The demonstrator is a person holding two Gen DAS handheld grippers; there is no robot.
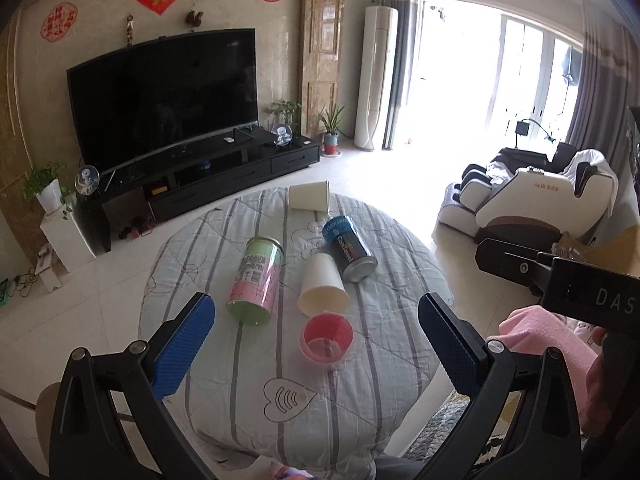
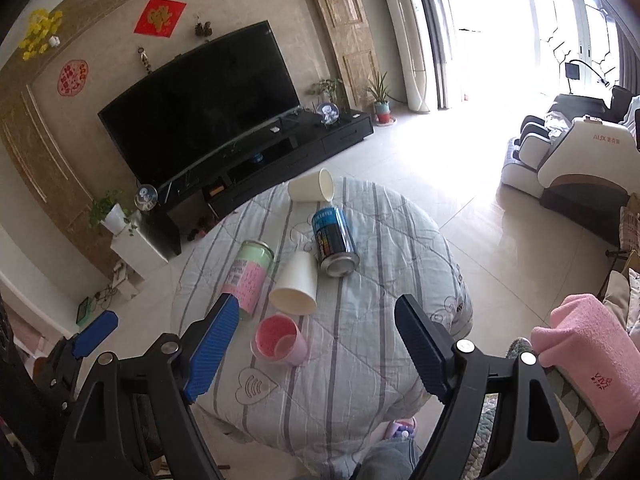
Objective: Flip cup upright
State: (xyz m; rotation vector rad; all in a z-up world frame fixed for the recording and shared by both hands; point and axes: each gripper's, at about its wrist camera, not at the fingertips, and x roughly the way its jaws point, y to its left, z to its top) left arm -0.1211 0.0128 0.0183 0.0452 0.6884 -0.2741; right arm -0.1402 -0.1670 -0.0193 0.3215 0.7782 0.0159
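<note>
A small pink cup (image 1: 327,341) lies on its side on the round quilt-covered table (image 1: 248,400), mouth toward me; it also shows in the right wrist view (image 2: 279,340). A white paper cup (image 1: 322,290) lies on its side just behind it, also in the right wrist view (image 2: 295,289). A second white paper cup (image 1: 309,197) lies at the table's far edge, also in the right wrist view (image 2: 311,191). My left gripper (image 1: 316,326) is open and empty, above the table's near part. My right gripper (image 2: 316,326) is open and empty, just right of the pink cup.
A green and pink can (image 1: 257,280) lies left of the cups and a blue can (image 1: 349,249) lies to their right. A TV stand (image 1: 200,180) is beyond the table. A massage chair (image 1: 540,200) stands at the right. A pink cloth (image 2: 588,364) is near right.
</note>
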